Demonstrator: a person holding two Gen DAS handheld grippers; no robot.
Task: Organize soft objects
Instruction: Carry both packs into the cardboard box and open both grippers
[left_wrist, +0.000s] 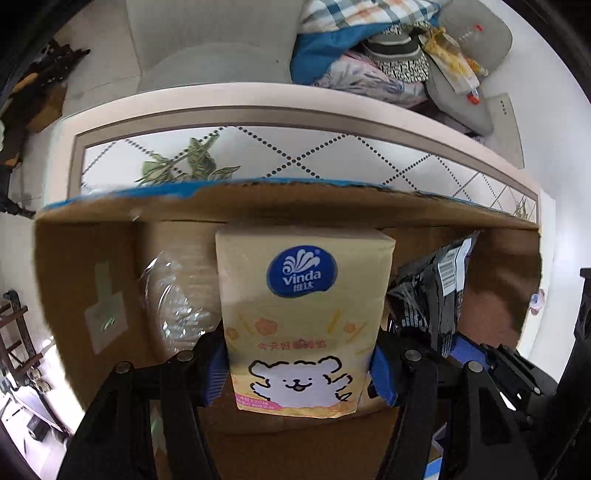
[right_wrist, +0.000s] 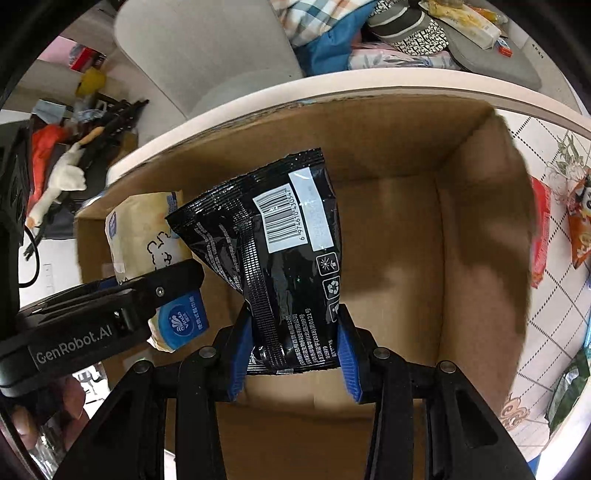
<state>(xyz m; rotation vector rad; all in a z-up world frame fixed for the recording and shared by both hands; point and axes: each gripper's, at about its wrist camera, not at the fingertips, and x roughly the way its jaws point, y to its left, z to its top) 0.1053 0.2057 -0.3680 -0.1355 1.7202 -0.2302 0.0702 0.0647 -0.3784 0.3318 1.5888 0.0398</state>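
Everything here sits around the open cardboard box (right_wrist: 461, 221) on the patterned table (left_wrist: 332, 155). Over the box's left part, the left gripper (left_wrist: 297, 365) points steeply down with its blue pads (left_wrist: 216, 373) pressed against both sides of a yellow Vinda tissue pack (left_wrist: 303, 314), which hangs inside the box opening, its blue logo at the far end and a white cartoon bear nearer the jaws. A crinkled clear plastic wrapper (left_wrist: 170, 291) lies in the box just left of the pack.

To the right of that, above the middle of the box, the right gripper (right_wrist: 293, 350) is pinched narrowly on the lower end of a black foil pouch (right_wrist: 273, 236); the pouch stands up from the jaws over the box floor, barcode label facing the camera. The tissue pack (right_wrist: 144, 229) and left gripper (right_wrist: 110, 306) show just beside it.

Outside the box's right wall, red and orange snack packets (right_wrist: 580, 221) lie on the table. Beyond the box's far side, folded bedding (left_wrist: 343, 22) and grey cushions (left_wrist: 476, 40) are piled.
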